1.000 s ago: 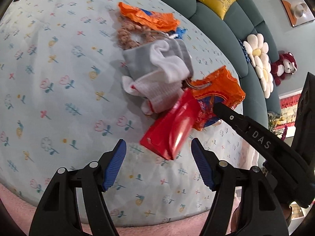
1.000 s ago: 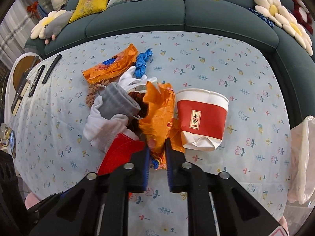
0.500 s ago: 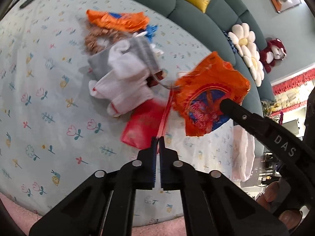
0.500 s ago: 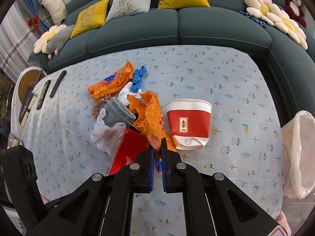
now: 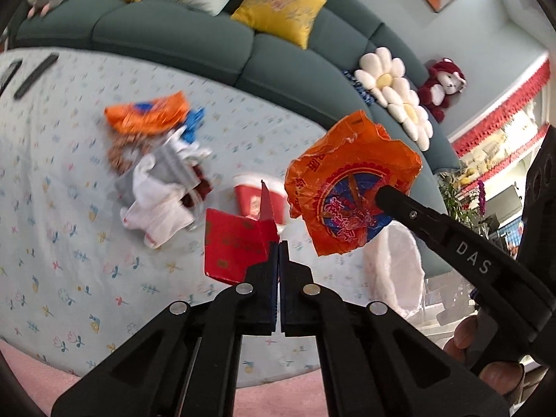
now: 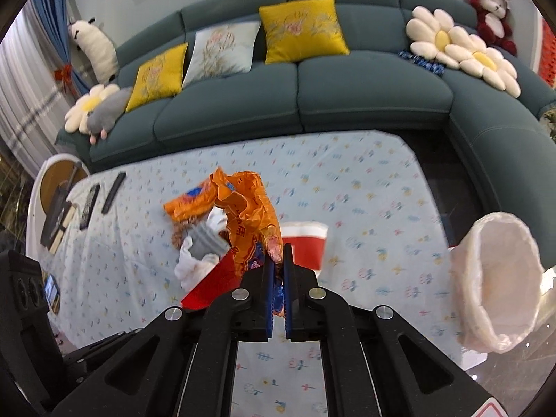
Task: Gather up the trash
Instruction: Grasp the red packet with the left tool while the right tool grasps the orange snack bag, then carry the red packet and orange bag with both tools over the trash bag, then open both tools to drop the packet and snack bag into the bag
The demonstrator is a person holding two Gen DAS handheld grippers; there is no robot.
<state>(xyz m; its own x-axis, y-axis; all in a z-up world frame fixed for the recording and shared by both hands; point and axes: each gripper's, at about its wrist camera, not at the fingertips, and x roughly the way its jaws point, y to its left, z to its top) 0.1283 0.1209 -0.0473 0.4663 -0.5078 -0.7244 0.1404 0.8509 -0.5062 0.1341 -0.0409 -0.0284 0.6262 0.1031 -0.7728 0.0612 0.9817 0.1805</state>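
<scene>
Left wrist | left gripper (image 5: pixel 279 243) angled downward, fingers clamp red packet (image 5: pixel 236 246) | right gripper (image 6: pixel 277 260) pinches orange wrapper (image 6: pixel 248 215)

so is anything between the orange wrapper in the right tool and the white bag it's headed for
Nothing visible. The right tool holds the orange wrapper lifted above the table, and the white trash bag hangs open off to its right at the table's edge. The red paper cup lies lower, on the tablecloth, out of that path.

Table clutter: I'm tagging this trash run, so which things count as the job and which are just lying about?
Job:
- red packet, in left gripper
- orange wrapper, in right gripper
- second orange wrapper
- red paper cup
- white bin bag

Lying about:
- socks
- remotes
- cushions
</scene>
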